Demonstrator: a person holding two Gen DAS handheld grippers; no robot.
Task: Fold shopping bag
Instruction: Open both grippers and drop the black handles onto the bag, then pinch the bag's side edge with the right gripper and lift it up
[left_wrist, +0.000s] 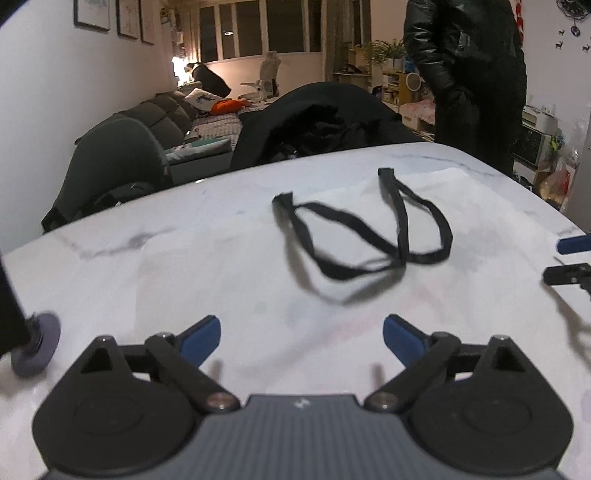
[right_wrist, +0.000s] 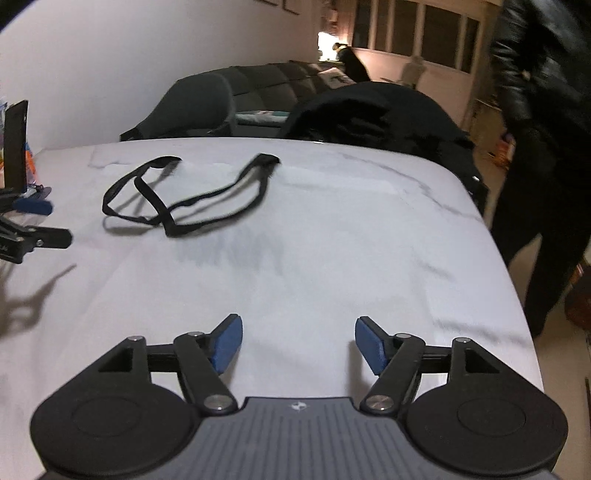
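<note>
Just one bag (left_wrist: 332, 295), two handles (left_wrist: 369, 240).

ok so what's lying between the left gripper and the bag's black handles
Nothing but the white bag's own flat cloth. In the left wrist view, the stretch from the open left gripper up to the black handles is bare fabric.

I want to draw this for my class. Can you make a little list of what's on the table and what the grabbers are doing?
bag: white shopping bag lying flat on the table
handles: black handles looped on top of the bag
table: white marble table
left gripper: open, empty, over the bag
right gripper: open, empty, over the bag
fold: not started
</note>
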